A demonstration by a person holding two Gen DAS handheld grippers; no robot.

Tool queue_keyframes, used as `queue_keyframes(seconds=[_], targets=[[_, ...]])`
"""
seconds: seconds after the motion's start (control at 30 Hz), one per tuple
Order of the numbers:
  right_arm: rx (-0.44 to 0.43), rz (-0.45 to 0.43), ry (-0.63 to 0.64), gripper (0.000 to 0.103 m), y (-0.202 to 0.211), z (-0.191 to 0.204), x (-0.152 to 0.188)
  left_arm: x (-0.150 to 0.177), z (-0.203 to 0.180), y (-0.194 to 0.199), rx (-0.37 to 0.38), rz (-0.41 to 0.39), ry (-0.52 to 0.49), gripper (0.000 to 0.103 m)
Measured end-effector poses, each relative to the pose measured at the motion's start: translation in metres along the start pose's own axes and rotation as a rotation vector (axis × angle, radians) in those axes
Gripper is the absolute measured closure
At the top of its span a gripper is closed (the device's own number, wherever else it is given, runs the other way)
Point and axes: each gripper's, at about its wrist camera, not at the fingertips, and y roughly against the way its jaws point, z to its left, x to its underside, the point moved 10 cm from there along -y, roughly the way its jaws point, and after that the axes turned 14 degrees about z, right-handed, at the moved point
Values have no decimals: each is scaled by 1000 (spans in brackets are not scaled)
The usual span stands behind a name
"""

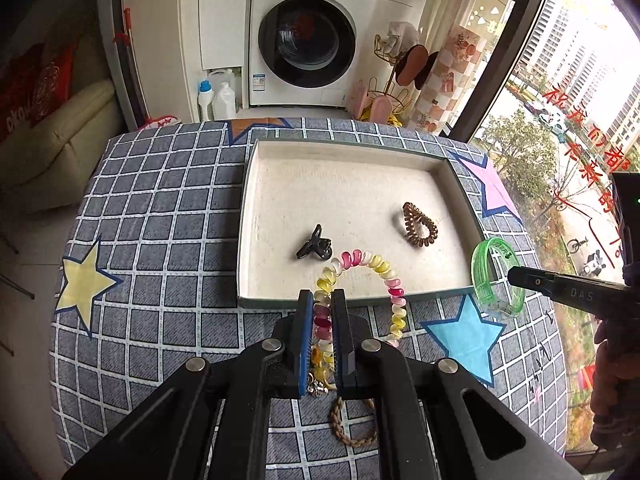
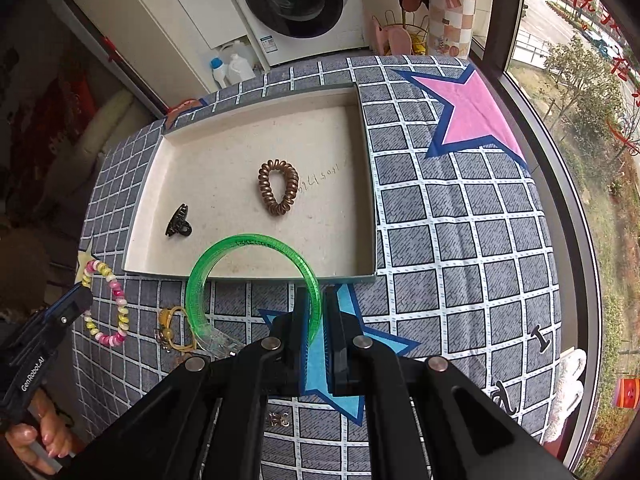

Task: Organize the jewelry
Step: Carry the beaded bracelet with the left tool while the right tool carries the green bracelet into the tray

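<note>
**Both grippers loaded, tray holds two items**

Left gripper (image 1: pixel 322 300): jaws narrow, clamped on the pink-yellow-white plastic spiral hair tie (image 1: pixel 362 264). The coil loop stands up in front of the fingers, its top over the near wall of the shallow white cardboard tray (image 1: pixel 256 184). In the right wrist view the same spiral tie (image 2: pixel 108 308) sits at the gripper tip at the left, near the tray's front-left corner.

Right gripper (image 2: pixel 316 312): jaws narrow, pinching the translucent green plastic bangle (image 2: pixel 248 276) at its right side. The ring stands roughly upright, its far arc over the tray's near edge. In the left wrist view the bangle (image 1: pixel 496 276) hangs just outside the tray's front-right corner, above the light-blue star print (image 1: pixel 464 332).

Inside the tray: black plastic claw hair clip (image 2: pixel 179 222) left of centre, brown spiral coil hair tie (image 2: pixel 278 188) to its right, well apart, both lying flat on the tray floor.

On the grey checked tablecloth (image 2: pixel 460 240), near side of the tray: yellow cord hair tie with amber beads and a metal charm (image 2: pixel 172 330), and a tan braided cord loop (image 1: pixel 354 424) partly hidden under the left gripper.

White front-loading washing machine (image 1: pixel 308 36) beyond the table.
</note>
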Motion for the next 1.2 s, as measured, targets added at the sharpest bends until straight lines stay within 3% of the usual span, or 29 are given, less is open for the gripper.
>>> queue_keyframes(seconds=[0.33, 0.53, 0.8, 1.2], targets=[[-38, -24, -17, 96, -13, 1, -72, -68, 4, -32, -30, -21, 34, 82], [-52, -15, -41, 96, -31, -2, -110, -98, 14, -64, -44, 7, 103, 82], [-24, 13, -57, 96, -59, -11, -142, -113, 17, -103, -100, 50, 95, 82], [64, 24, -15, 96, -83, -19, -160, -119, 23, -138, -211, 100, 57, 82]])
